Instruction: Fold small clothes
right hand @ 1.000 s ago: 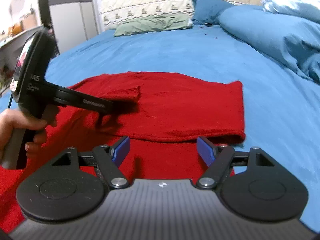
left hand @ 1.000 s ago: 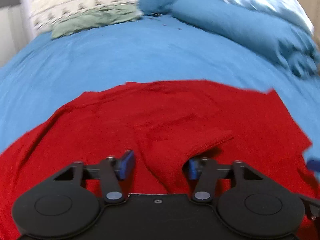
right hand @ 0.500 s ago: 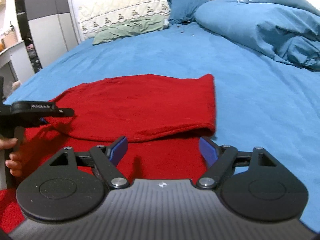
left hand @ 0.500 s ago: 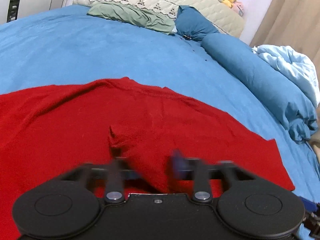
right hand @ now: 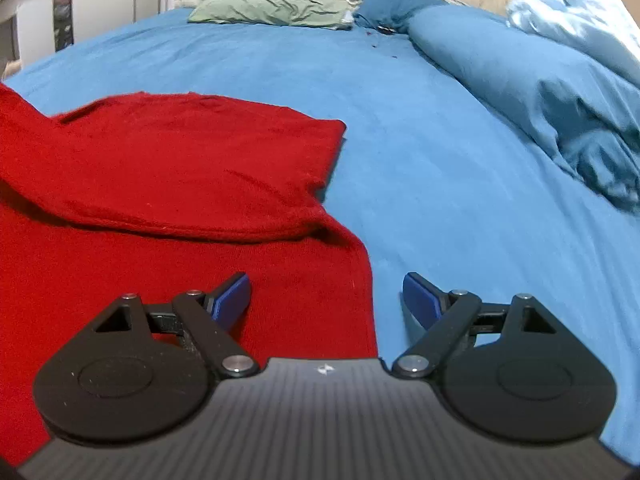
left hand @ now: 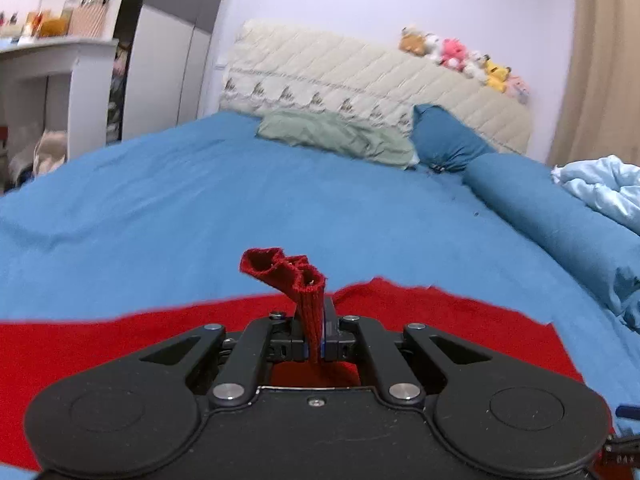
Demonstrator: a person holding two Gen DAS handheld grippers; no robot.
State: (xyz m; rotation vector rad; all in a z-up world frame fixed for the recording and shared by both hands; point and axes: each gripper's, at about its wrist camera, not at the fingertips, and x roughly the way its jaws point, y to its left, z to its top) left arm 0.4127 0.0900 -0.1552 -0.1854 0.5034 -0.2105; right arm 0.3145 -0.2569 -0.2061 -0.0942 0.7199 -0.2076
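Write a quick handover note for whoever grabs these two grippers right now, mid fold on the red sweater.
Left gripper: shut on a bunched cuff of the red sweater, lifted off the blue bed sheet.
Right gripper: open, holding nothing, low over the sweater's right edge; one fingertip over the knit, the other over the sheet.
Sweater: spread on the bed, one layer already folded across the body.
Done: that first fold, and a secure pinch on the cuff.
Left: probably carry the pinched part over and lay it flat, then fold the body smaller.

Left tool (left hand: 316, 336) has clamped and lifted red sweater (left hand: 288, 272).
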